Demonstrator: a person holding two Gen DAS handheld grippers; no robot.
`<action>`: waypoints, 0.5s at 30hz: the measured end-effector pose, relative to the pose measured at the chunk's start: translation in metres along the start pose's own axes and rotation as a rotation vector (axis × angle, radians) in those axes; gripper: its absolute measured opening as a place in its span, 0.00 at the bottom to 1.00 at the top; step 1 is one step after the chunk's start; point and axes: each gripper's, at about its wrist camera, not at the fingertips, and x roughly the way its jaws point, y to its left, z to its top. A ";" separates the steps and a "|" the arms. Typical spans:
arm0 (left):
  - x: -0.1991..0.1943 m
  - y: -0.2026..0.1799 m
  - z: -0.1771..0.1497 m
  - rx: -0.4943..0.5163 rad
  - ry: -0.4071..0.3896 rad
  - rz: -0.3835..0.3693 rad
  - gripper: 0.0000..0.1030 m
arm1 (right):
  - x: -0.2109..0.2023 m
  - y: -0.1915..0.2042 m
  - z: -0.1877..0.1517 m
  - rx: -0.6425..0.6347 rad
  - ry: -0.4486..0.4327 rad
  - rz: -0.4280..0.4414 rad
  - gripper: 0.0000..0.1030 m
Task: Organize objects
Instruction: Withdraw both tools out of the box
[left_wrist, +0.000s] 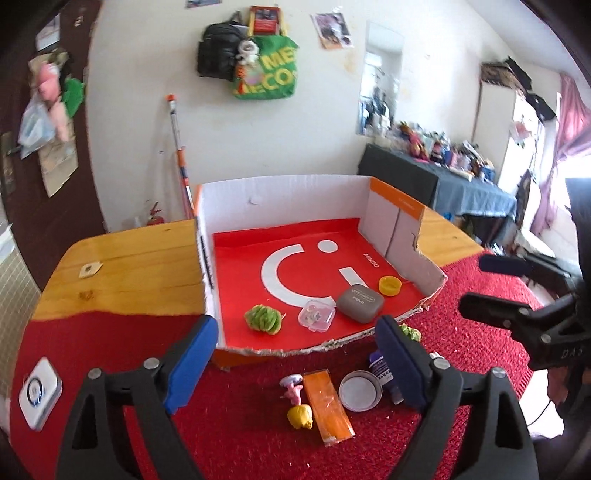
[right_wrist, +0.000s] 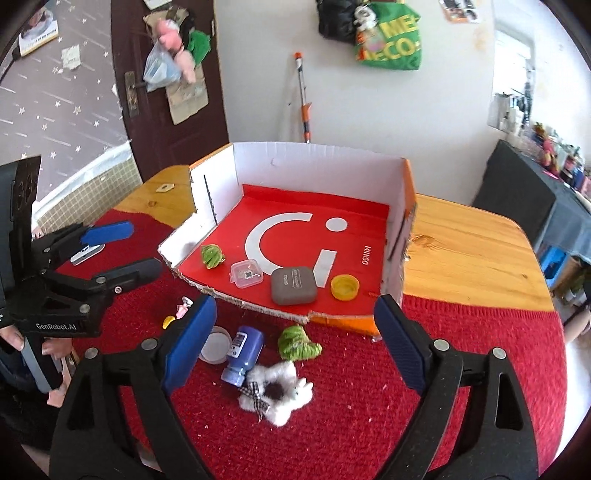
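Observation:
An open cardboard box with a red floor holds a green scrunchie, a clear small case, a grey earbud case and a yellow cap. On the red mat in front lie an orange packet, a yellow piece, a pink toy, a white lid, a blue bottle, a second green scrunchie and a white fluffy toy. My left gripper and right gripper are open and empty above these.
A white square device lies on the mat at the left. A small wooden tag sits on the bare wooden table. The right gripper shows in the left view, the left gripper in the right view.

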 end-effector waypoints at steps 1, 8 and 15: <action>-0.001 0.000 -0.003 -0.007 -0.004 0.011 0.87 | -0.003 0.001 -0.003 0.003 -0.009 -0.006 0.86; -0.012 -0.004 -0.030 -0.047 -0.020 0.052 0.90 | -0.010 0.005 -0.032 0.036 -0.050 -0.034 0.89; -0.004 -0.002 -0.057 -0.085 0.028 0.080 0.90 | 0.005 0.001 -0.062 0.110 -0.004 -0.022 0.90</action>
